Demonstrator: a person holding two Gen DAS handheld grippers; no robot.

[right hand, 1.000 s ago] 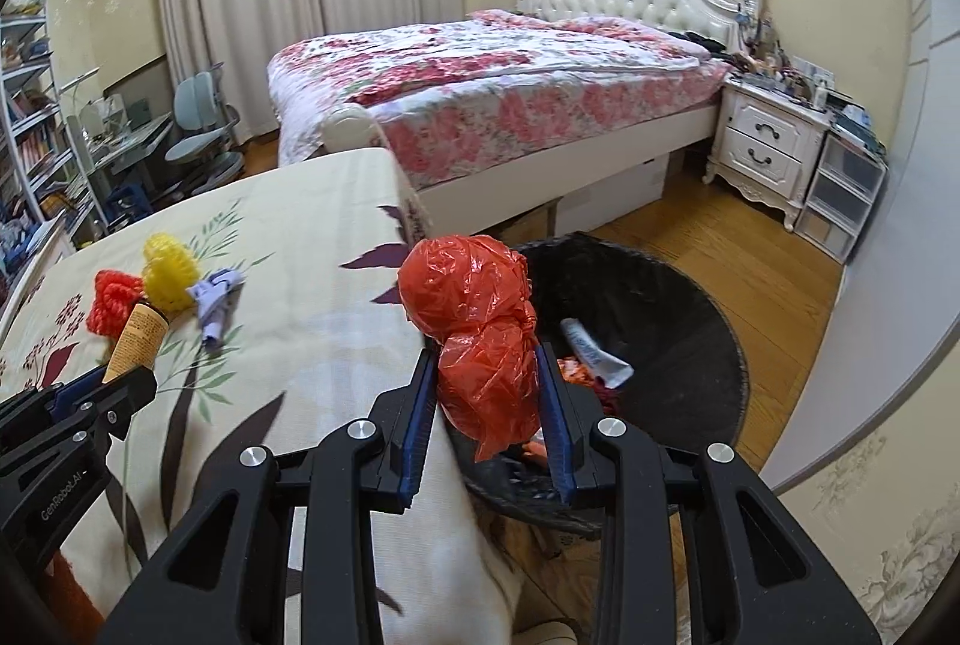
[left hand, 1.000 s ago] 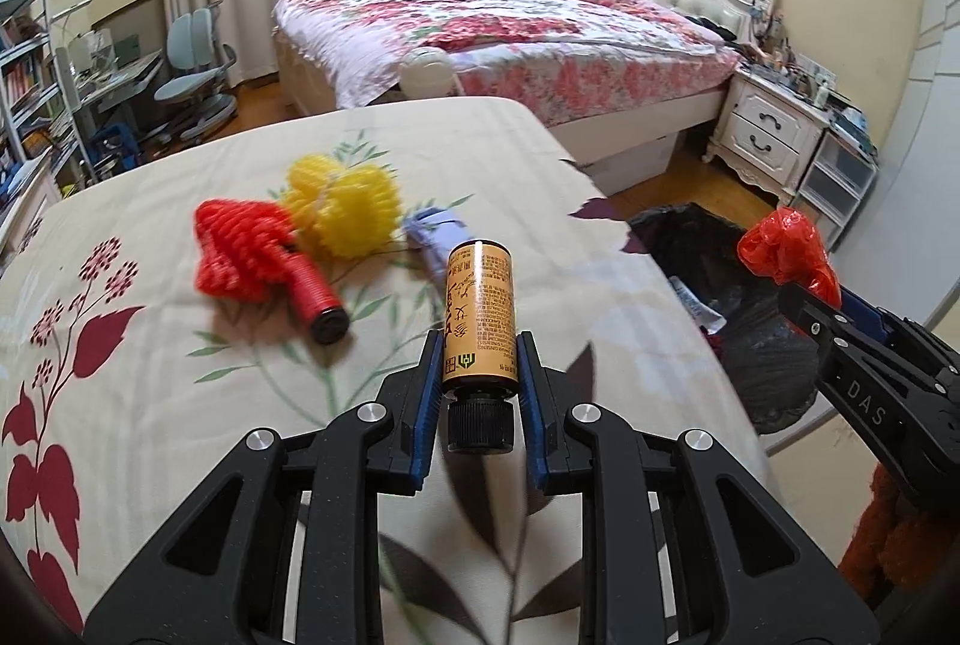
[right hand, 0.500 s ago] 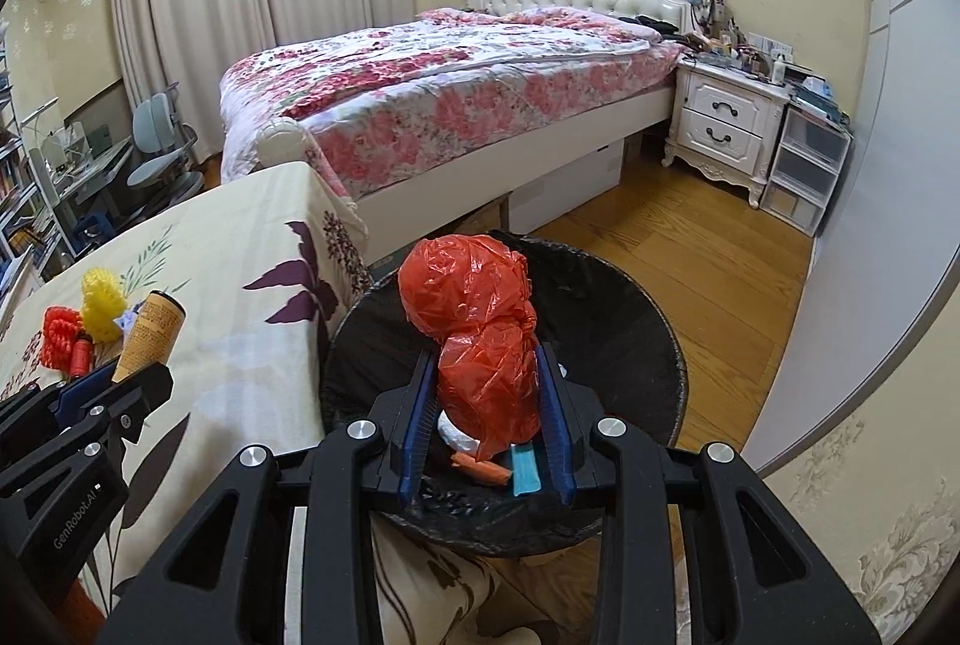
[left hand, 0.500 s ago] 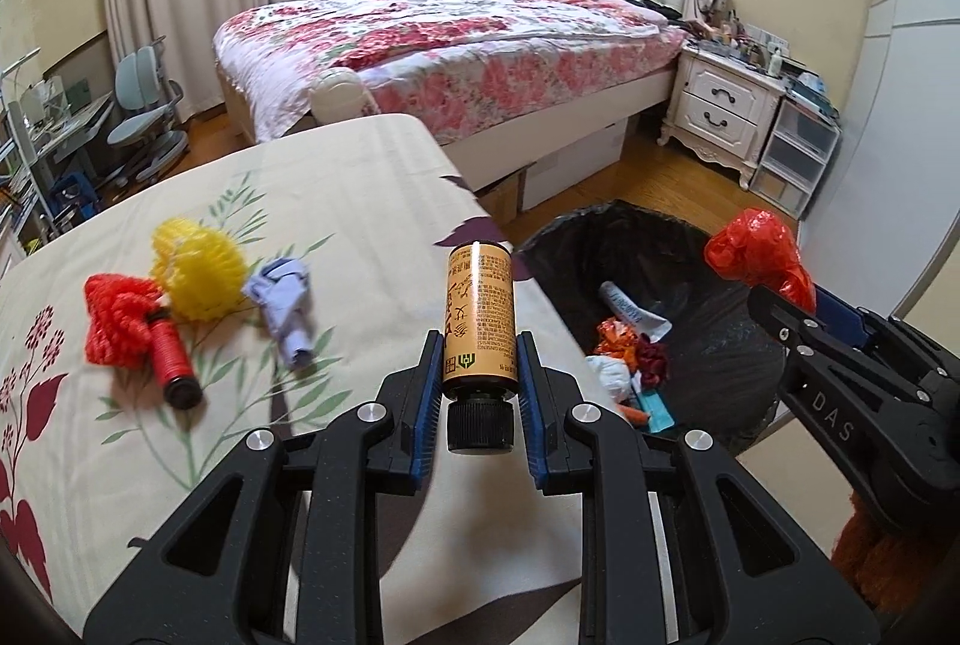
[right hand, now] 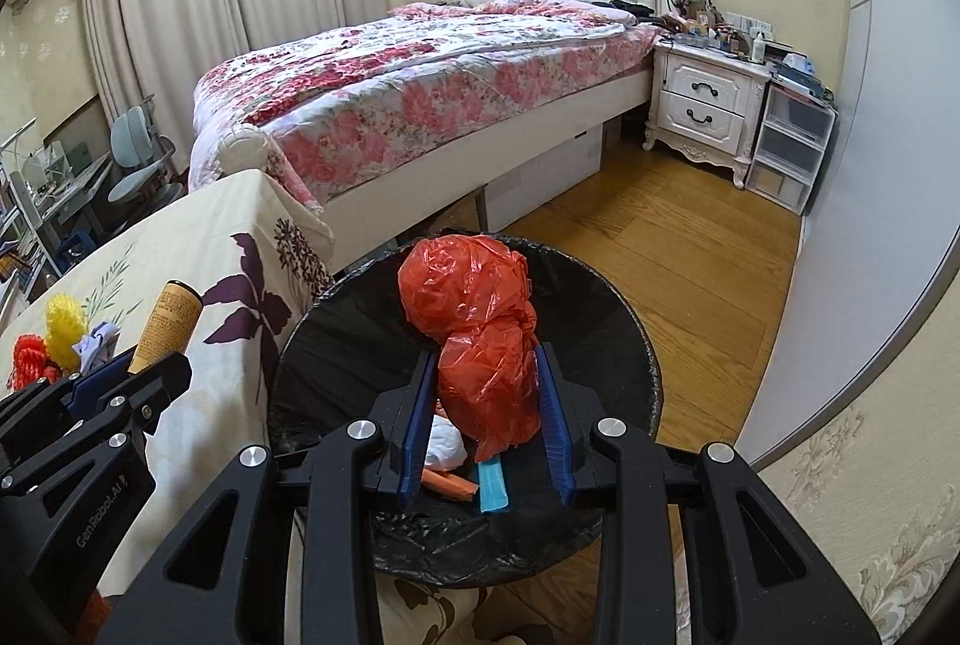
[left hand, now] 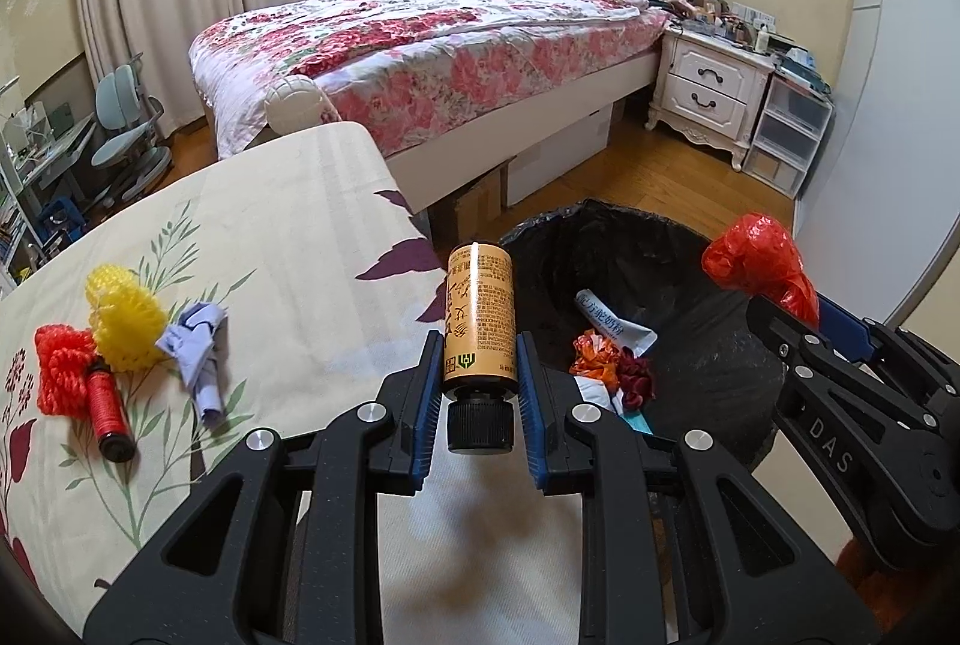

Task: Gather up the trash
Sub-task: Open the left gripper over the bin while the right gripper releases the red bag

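Now both tools are loaded and the step in hand looks like the drop into the trash bin (right hand: 636,345). The right gripper (right hand: 487,408) is clamped on a crumpled red plastic bag (right hand: 480,339), which bulges up and forward past the fingertips, with the bin's black-lined mouth directly beneath and ahead of it. To do this well, I would open those jaws fully and let the bag fall clear, since thin film may cling to a blue pad.

The left gripper (left hand: 477,390) is closed on a brown bottle (left hand: 480,324). Its long axis runs straight forward along the fingers: the black cap points back toward the wrist, the flat base points ahead and slightly up. The pads grip the lower label near the cap, so most of the body juts past the fingertips. From this gripper the bin lies ahead and to the right, while the floral-covered table (left hand: 312,225) still sits partly below, so it should travel further right before releasing.
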